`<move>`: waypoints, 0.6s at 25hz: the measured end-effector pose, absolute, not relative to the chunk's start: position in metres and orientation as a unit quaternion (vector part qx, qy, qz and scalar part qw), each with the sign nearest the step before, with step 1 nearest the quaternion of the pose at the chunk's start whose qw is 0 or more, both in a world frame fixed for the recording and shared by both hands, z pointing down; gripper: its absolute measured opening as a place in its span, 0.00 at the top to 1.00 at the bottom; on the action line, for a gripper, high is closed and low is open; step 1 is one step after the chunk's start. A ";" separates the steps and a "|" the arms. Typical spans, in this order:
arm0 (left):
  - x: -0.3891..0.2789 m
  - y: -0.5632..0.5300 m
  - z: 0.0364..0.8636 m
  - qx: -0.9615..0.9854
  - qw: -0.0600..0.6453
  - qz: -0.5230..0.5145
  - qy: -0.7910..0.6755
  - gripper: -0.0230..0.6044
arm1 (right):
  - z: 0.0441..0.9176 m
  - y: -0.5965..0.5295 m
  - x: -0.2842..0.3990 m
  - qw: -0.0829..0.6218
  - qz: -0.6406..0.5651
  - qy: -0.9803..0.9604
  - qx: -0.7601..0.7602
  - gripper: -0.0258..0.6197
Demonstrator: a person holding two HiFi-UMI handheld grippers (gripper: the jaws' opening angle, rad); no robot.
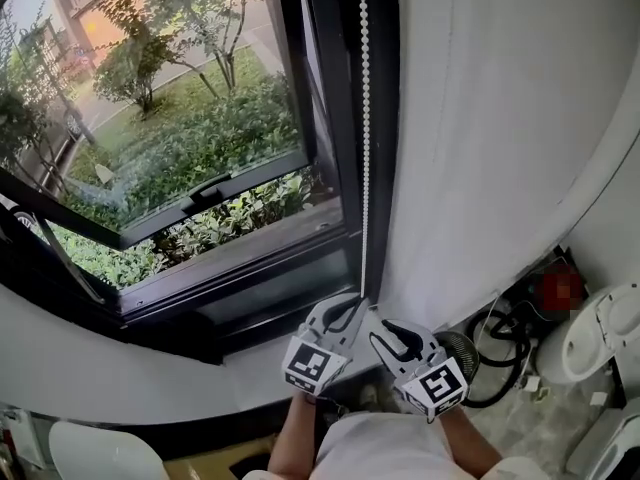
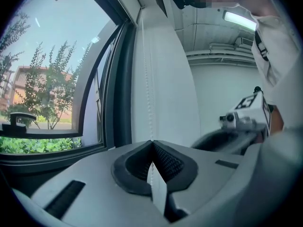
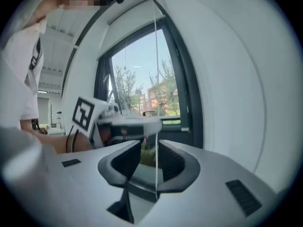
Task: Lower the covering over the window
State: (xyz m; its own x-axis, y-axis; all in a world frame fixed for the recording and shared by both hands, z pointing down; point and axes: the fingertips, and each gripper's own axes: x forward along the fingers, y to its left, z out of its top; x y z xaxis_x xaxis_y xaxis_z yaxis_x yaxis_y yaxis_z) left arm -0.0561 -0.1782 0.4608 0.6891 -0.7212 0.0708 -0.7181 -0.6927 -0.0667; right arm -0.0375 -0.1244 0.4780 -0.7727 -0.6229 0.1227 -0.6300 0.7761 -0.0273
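Looking steeply down in the head view, the window (image 1: pixel 170 118) filled the upper left of the frame, with trees and shrubs (image 1: pixel 200 138) showing through the glass. A white wall (image 1: pixel 500 118) took up the upper right. The dark window frame (image 1: pixel 330 138) ran top to bottom between the two, then turned left along the sill across the middle of the frame. The covering itself couldn't be made out in any view. Its bead chain (image 1: pixel 363 118) hung straight down the right side of the window frame, from the top edge at centre to the gripper tips at lower centre. The left gripper (image 1: pixel 355 305) sat at lower centre, pointed at the window frame. In its own view the jaws were fully together, clamped on the bead chain, which rose straight up from the pads. The right gripper (image 1: pixel 386 336) sat just right of the left one, close beside it. In its own view the jaws stood wide, with a strand of the bead chain running down between the pads and the pads not closed on it. Black cables (image 1: pixel 500 363) lay looped on the floor at lower right.
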 end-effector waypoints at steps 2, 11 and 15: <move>-0.056 -0.178 0.461 -0.919 0.017 -0.046 0.392 0.94 | 0.434 -0.132 -0.039 0.030 0.000 -0.940 0.339 0.76; -0.051 -0.174 0.462 -0.919 0.022 -0.050 0.390 0.94 | 0.326 -0.165 -0.054 0.005 -0.077 -0.931 0.356 0.77; -0.051 -0.173 0.461 -0.919 0.024 -0.049 0.390 0.94 | 0.304 -0.177 -0.060 -0.001 -0.094 -0.926 0.366 0.81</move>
